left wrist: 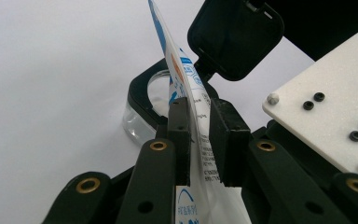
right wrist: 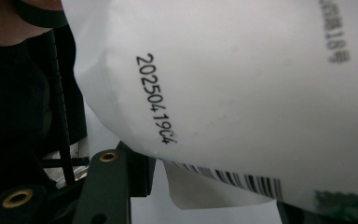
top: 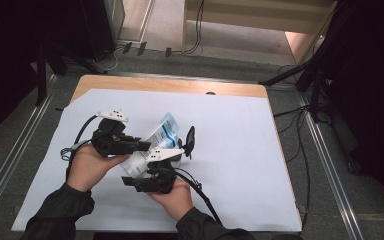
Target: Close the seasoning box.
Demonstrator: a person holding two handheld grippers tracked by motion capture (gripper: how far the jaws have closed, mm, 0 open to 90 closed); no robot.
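The right gripper (top: 152, 170) sits nearest, under the lower end of the white pouch (top: 152, 145); in its own view the pouch (right wrist: 242, 88) presses close above the jaws, so I cannot tell whether they grip. The left gripper (left wrist: 199, 140) is clamped on the pouch's (left wrist: 198, 121) flat edge — jaws pinched on both faces. Just beyond stands a clear container (left wrist: 142, 119) with a black rim, its black lid (left wrist: 235, 37) flipped up. All rests over the white sheet (top: 240, 150) on the table (top: 170, 84).
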